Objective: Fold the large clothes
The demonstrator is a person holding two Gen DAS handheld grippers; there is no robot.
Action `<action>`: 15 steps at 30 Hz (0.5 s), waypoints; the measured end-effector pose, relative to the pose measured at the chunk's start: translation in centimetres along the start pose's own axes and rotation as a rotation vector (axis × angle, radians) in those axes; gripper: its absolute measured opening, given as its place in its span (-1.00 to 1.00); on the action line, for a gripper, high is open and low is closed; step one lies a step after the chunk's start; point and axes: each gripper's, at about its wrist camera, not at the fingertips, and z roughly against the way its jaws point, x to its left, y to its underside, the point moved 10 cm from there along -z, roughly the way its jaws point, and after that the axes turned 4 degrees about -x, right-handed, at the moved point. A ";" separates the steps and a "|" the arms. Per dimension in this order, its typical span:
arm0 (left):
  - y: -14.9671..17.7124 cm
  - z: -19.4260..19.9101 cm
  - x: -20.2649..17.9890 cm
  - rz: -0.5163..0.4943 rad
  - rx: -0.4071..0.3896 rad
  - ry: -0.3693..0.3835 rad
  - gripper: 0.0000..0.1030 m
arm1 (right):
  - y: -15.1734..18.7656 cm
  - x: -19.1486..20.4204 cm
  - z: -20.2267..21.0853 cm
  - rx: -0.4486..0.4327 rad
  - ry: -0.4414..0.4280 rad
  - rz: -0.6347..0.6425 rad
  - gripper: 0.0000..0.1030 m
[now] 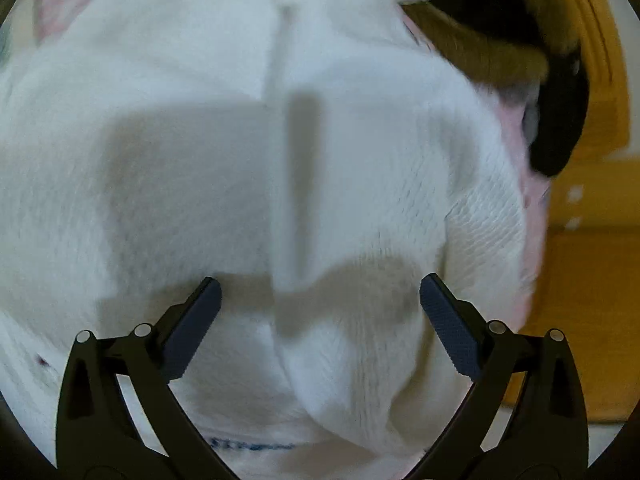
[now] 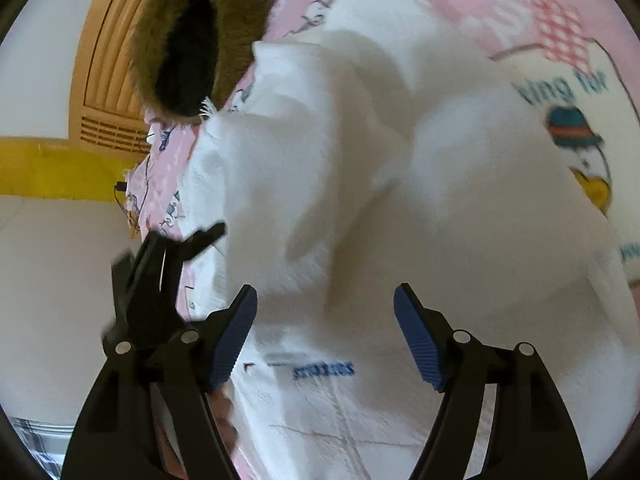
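Observation:
A white knitted garment (image 1: 180, 160) fills the left wrist view, with a raised seam (image 1: 288, 200) running down its middle. My left gripper (image 1: 320, 292) hovers just over it, open, with nothing between the pads. In the right wrist view the same garment (image 2: 440, 200) lies in bulky folds on a pink sheet, and a blue-printed label (image 2: 324, 370) shows near its front edge. My right gripper (image 2: 326, 296) stands open above that edge, its pads apart from the cloth. A blurred black gripper part (image 2: 160, 272) sits at the garment's left edge.
A brown and black fur piece (image 2: 180, 60) lies at the garment's far corner, also in the left wrist view as a fur piece (image 1: 500, 40). The pink cartoon-print sheet (image 2: 520, 8) spreads behind. Wooden furniture (image 2: 108, 80) and pale floor (image 2: 52, 280) are at the left.

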 end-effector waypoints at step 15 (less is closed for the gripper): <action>-0.9 -1.1 0.0 -0.277 -0.051 -0.162 0.78 | 0.3 -1.3 2.4 -0.065 -0.026 -0.024 0.31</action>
